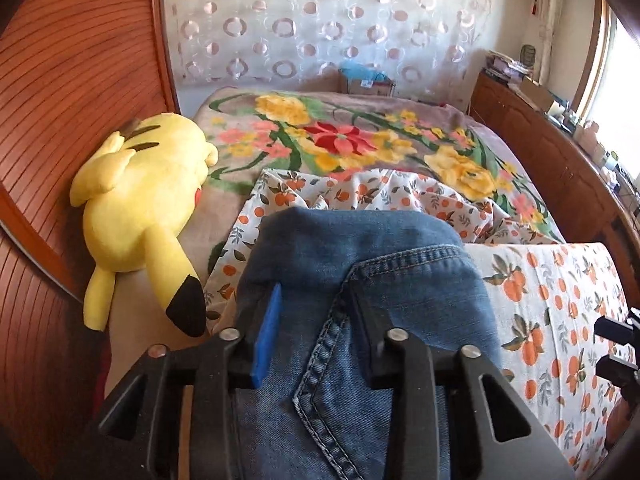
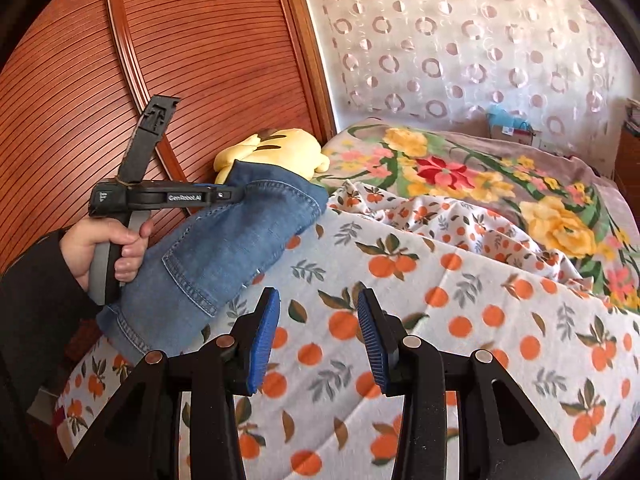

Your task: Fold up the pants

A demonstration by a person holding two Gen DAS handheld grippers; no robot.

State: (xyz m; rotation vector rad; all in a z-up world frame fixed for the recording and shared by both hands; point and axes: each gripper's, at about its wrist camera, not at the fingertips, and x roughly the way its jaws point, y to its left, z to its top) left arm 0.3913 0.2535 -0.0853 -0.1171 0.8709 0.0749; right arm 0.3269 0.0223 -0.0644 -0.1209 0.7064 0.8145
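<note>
Left claw (image 1: 316, 340) clamped on folded blue jeans (image 1: 360, 280), denim bunched between both pads and hanging out toward twelve o'clock over the orange-print sheet (image 1: 560, 300). Right claw (image 2: 318, 340) half open with nothing between its pads, hovering above that same sheet (image 2: 440, 320); jeans (image 2: 224, 248) at ten o'clock from it, long axis slanting from seven to one. Probably the left hand (image 2: 108, 248) alone placed to lay them down.
</note>
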